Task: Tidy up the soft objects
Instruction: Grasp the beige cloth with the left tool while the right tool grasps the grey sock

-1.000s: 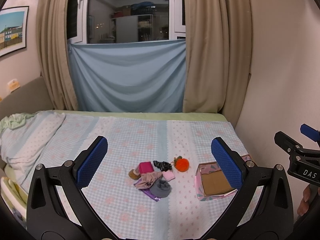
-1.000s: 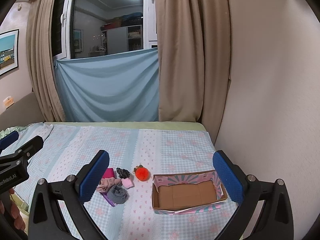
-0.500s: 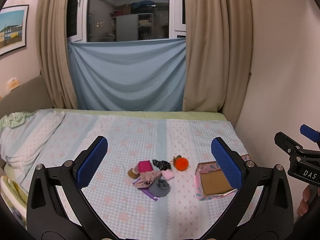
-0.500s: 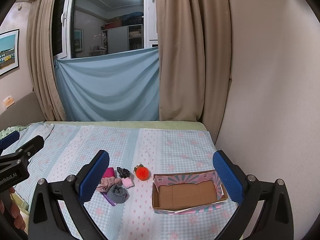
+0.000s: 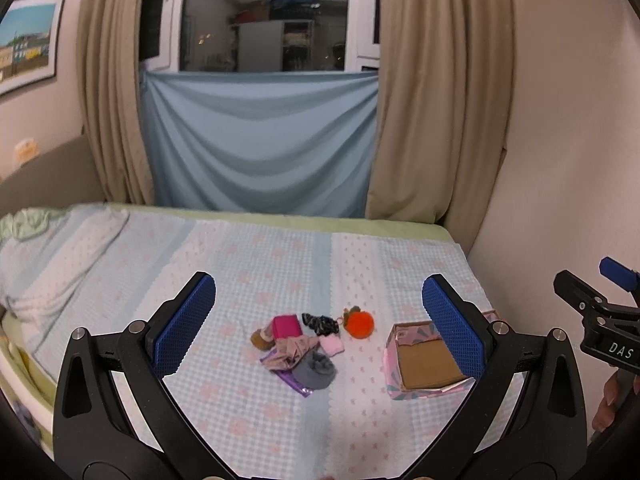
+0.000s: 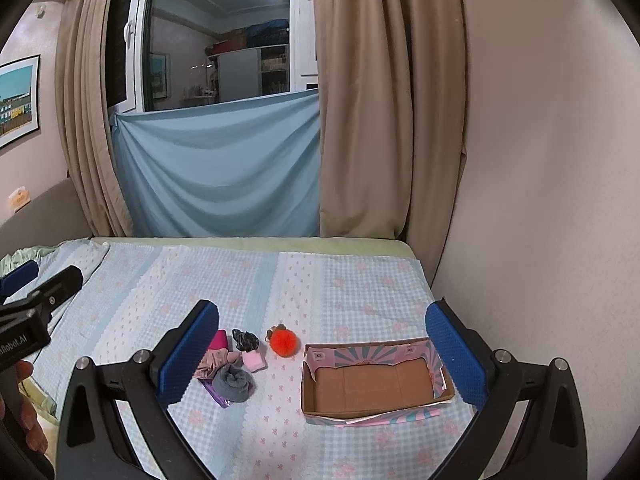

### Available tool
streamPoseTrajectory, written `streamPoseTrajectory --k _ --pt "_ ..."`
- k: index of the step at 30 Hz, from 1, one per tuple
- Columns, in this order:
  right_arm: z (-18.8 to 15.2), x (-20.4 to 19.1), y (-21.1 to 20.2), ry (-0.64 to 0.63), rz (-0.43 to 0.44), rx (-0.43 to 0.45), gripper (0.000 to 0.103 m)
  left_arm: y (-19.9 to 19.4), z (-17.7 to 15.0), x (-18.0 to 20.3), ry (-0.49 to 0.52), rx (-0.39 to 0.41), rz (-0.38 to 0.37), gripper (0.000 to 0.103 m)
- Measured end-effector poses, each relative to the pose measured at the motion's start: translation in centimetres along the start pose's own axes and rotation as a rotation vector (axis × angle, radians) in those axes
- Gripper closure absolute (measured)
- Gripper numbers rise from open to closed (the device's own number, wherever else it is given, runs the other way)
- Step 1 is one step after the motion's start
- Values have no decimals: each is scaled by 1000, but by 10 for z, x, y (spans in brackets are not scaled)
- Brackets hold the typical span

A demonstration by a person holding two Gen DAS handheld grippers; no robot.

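A small pile of soft things lies on the bed: an orange pompom (image 5: 359,322) (image 6: 284,343), a grey sock (image 5: 315,369) (image 6: 234,382), a magenta piece (image 5: 286,327), a black scrunchie (image 5: 320,323) (image 6: 245,339), a pink piece (image 6: 254,360) and a beige cloth (image 5: 294,350). An empty cardboard box (image 5: 424,364) (image 6: 372,384) with pink patterned flaps stands to their right. My left gripper (image 5: 318,324) is open, held above the bed short of the pile. My right gripper (image 6: 322,354) is open, held above the bed between the pile and the box.
The bed carries a light blue checked sheet (image 6: 320,280). A wall (image 6: 540,200) runs along its right side. Beige curtains (image 6: 380,120) and a blue cloth (image 6: 220,176) hang behind it. A rumpled blanket (image 5: 48,256) lies at the left.
Both grippers have barely moved; the left view has drifted slightly. Both stay open and empty.
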State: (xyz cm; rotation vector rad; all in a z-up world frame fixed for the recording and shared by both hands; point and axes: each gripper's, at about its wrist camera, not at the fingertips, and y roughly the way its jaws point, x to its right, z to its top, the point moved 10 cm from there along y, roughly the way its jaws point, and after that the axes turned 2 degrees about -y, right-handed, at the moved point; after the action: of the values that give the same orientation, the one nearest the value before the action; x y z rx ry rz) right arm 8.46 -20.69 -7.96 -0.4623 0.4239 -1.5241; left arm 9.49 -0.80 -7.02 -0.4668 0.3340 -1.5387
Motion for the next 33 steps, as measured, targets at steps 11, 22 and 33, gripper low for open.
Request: streamPoseTrajectory --k 11,22,33 --pt "-38 -35 62 -35 110 -96 0 69 -53 -45 -49 -193 -50 1" --pt "-128 -122 164 -76 175 -289 0 226 -143 -95 -55 -494 -170 1" --pt "-233 -177 283 -106 234 -448 0 375 -255 -98 -103 -703 -240 6"
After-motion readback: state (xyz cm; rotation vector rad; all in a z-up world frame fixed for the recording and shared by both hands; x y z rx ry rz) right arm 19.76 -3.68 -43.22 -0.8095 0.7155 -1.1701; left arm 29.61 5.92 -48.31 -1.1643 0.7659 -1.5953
